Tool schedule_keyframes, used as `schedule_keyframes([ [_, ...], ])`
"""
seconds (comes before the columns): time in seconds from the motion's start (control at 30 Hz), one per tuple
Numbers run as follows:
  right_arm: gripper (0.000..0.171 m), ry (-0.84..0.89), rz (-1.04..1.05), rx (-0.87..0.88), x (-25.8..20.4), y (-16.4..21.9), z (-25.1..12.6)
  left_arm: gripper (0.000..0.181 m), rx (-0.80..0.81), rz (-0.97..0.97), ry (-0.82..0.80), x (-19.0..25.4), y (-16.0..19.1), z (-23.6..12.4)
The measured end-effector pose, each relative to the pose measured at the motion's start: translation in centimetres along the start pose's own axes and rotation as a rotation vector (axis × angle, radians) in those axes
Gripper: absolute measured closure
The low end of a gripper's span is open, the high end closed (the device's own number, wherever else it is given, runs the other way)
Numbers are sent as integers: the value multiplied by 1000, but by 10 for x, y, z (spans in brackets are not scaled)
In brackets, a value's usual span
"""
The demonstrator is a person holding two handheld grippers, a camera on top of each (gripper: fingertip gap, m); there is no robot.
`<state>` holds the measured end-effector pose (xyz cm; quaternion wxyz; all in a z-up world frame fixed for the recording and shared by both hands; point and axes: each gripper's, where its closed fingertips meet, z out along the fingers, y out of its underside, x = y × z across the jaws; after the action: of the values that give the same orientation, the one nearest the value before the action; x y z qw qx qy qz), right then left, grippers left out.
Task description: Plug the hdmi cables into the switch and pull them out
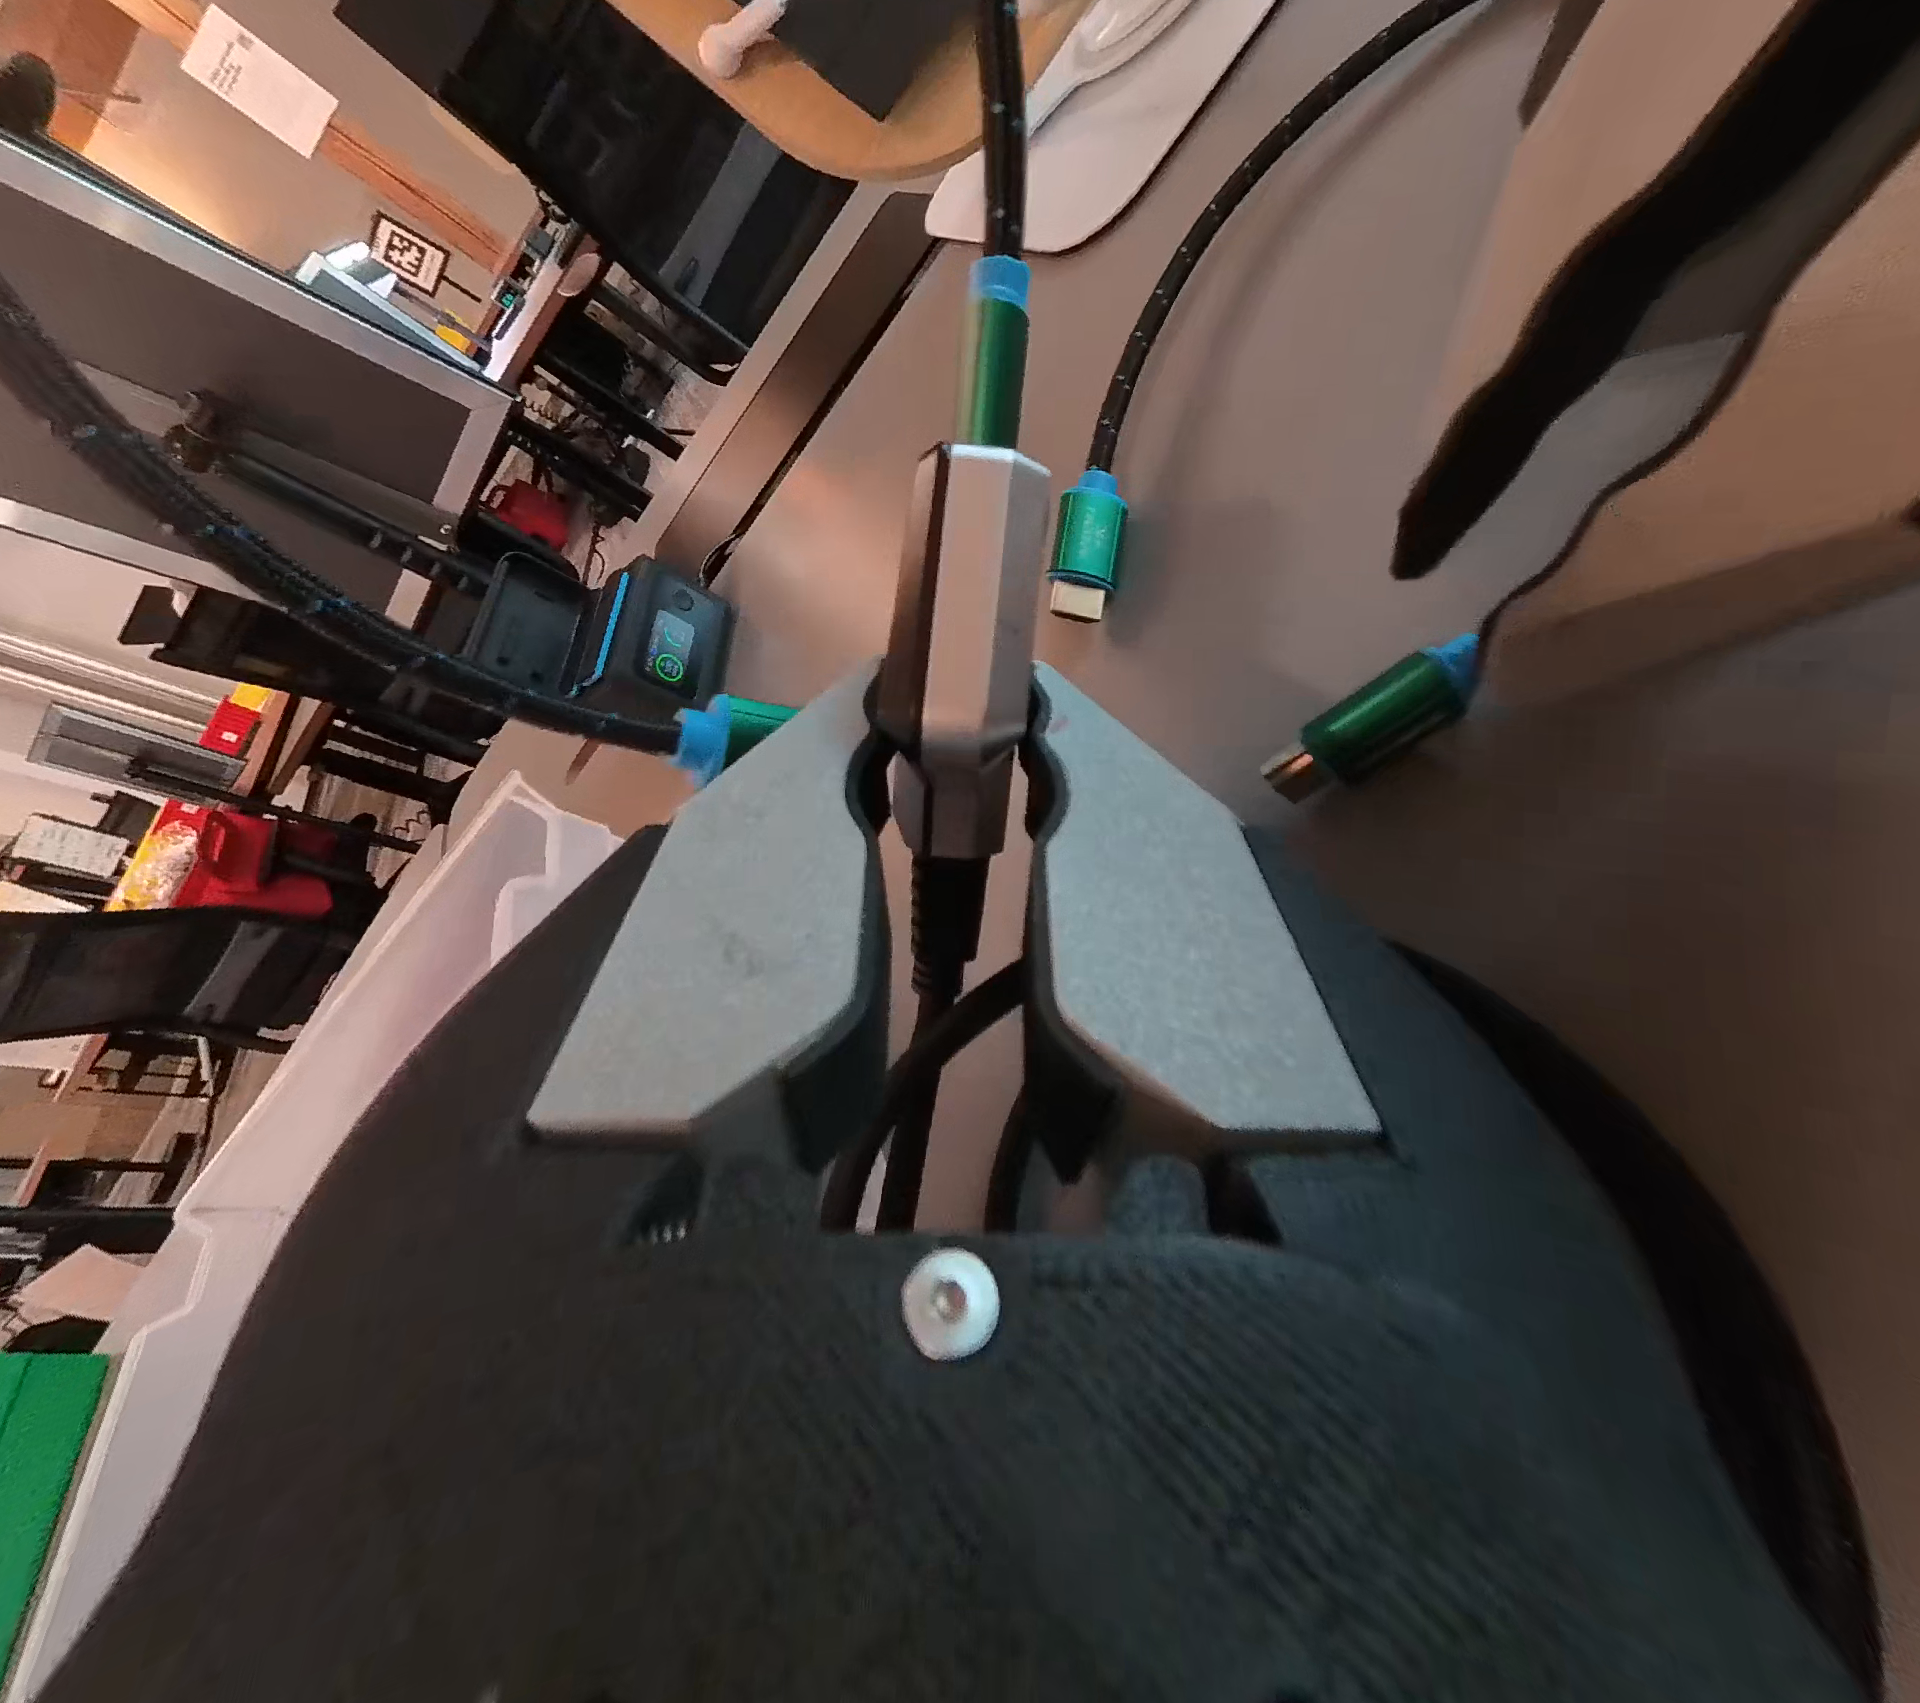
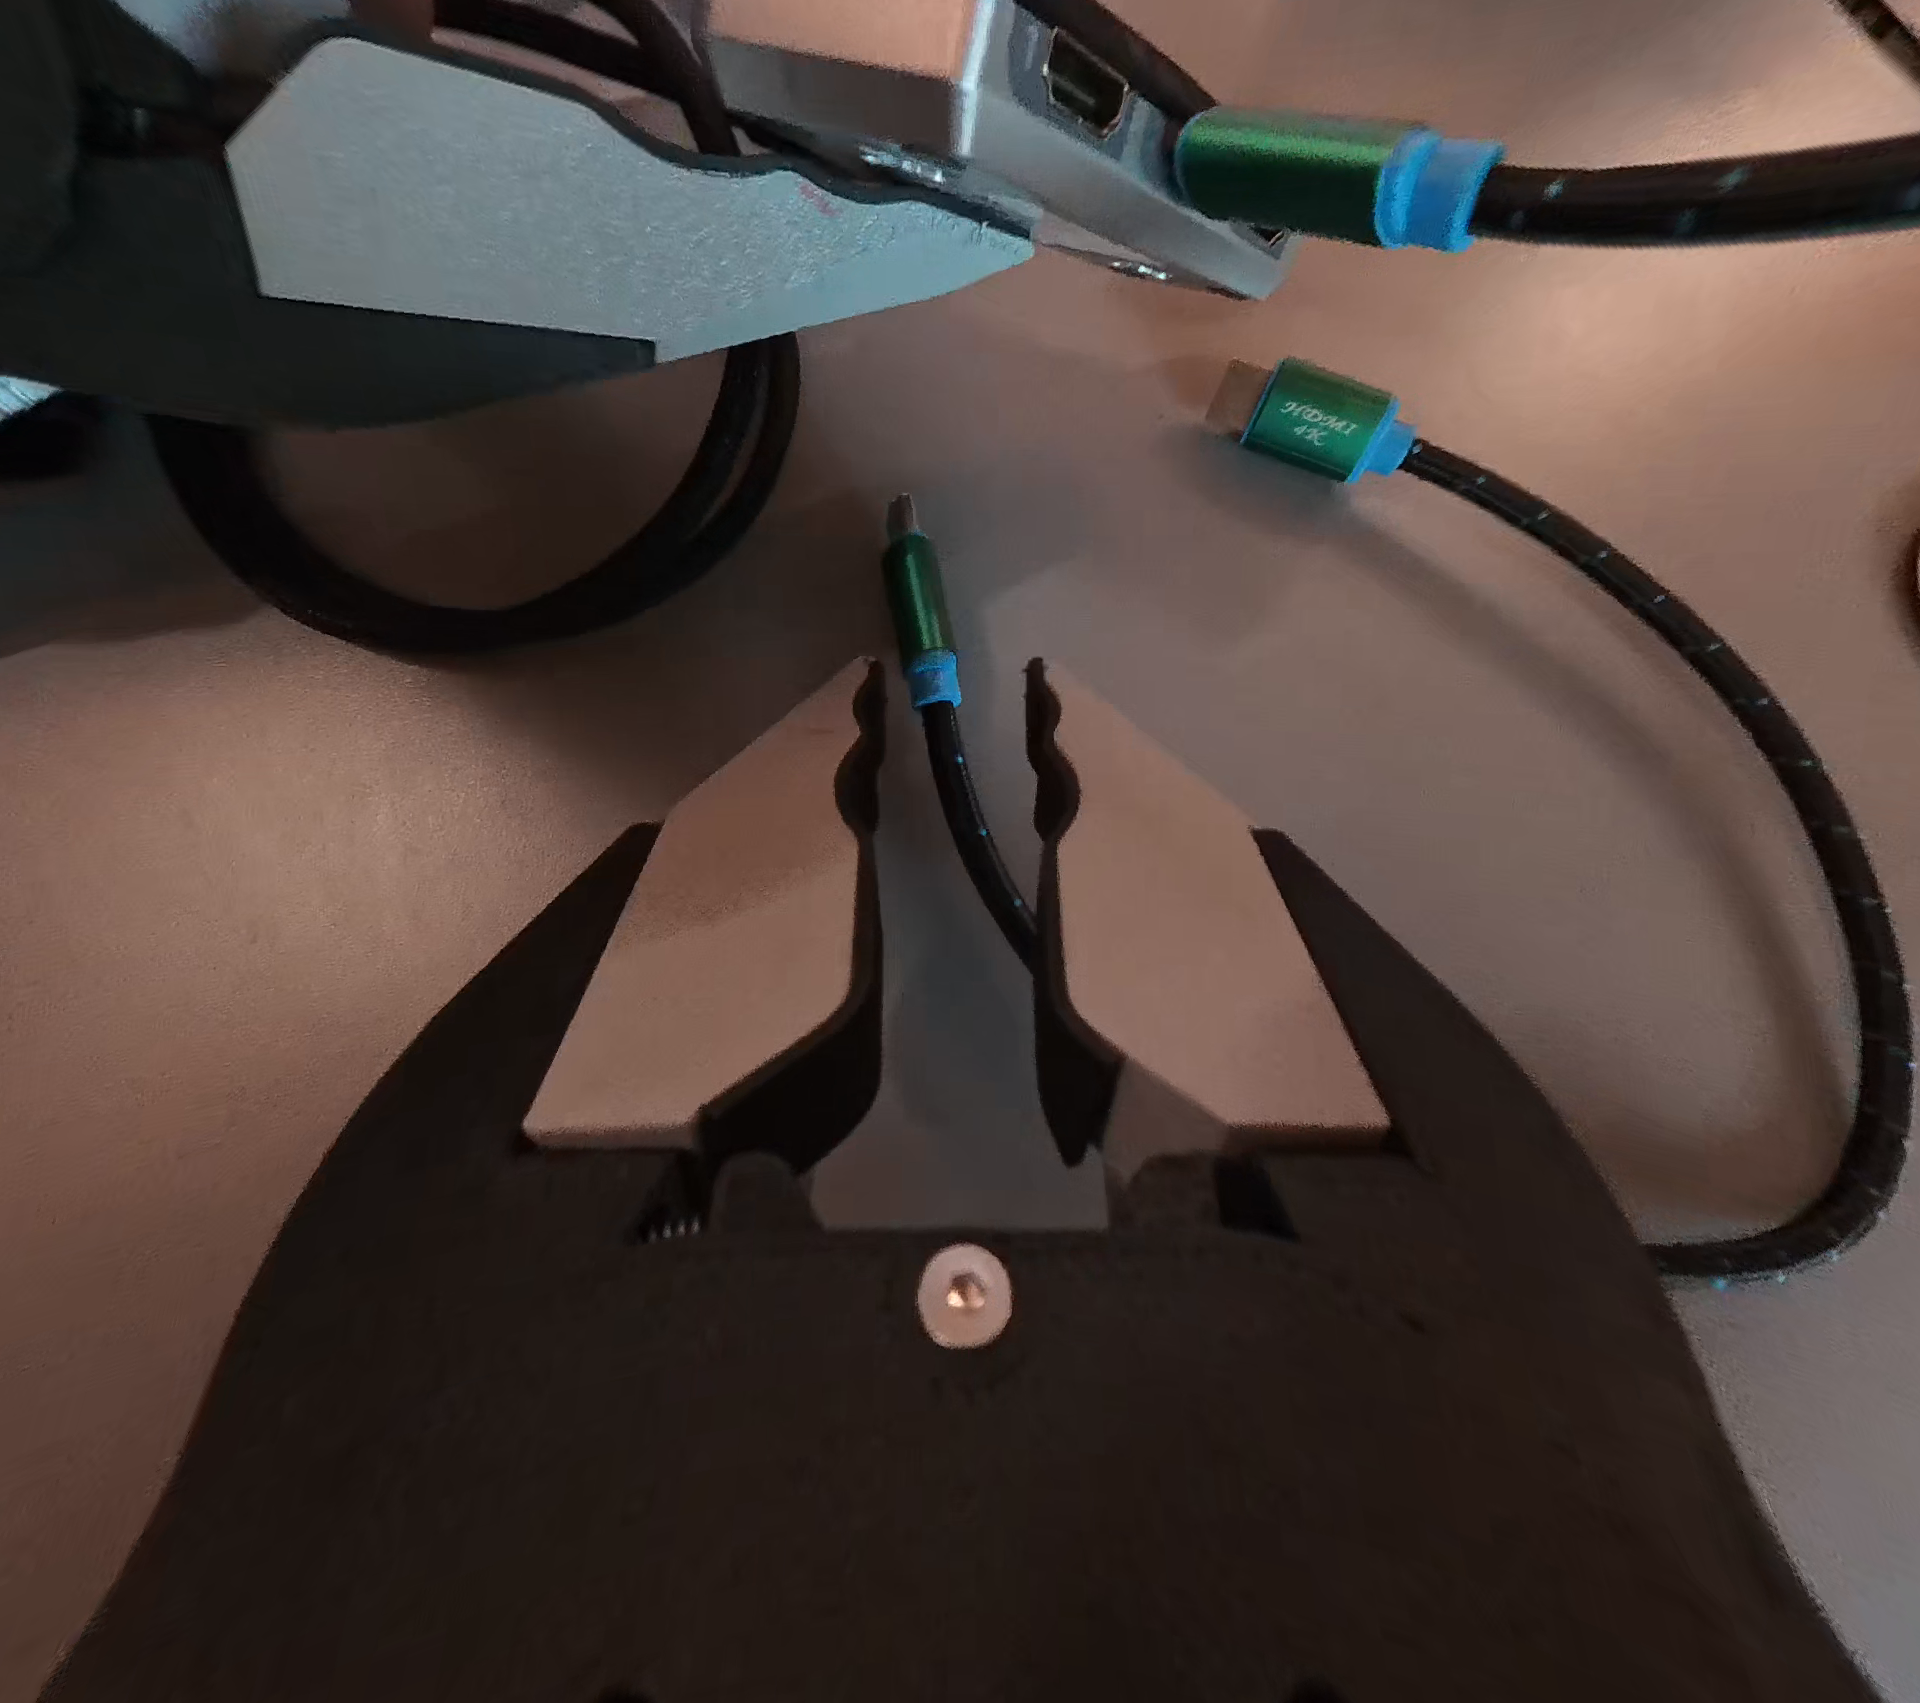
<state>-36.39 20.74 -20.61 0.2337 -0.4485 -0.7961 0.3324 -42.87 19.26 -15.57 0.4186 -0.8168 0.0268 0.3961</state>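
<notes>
Left wrist view, left tool (image 1: 954, 723) clamping silver switch (image 1: 961, 604), right tool (image 2: 956, 677) parted around lettered green plug's cable (image 2: 971, 812)

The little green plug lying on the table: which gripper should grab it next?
Probably the right gripper. Its jaws are open and empty, already straddling the braided cable just behind the small green metal HDMI plug. The left gripper is busy, shut on the silver metal switch box.
</notes>
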Motion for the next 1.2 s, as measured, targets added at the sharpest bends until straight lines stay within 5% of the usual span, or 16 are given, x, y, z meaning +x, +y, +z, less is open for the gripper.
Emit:
schedule_keyframes([
  [0.37, 164, 29, -100, -10, -2, 2, 6, 162, -17, 8, 42, 6, 3, 1],
  [0.77, 164, 866, -1098, -10, 24, -10, -79, 161, 54, 144, 132, 32, -9, -1],
  [1.2, 164, 880, -1146, -49, 31, -4, -73, 161, 147, 411, 86, 50, -24, -3],
])
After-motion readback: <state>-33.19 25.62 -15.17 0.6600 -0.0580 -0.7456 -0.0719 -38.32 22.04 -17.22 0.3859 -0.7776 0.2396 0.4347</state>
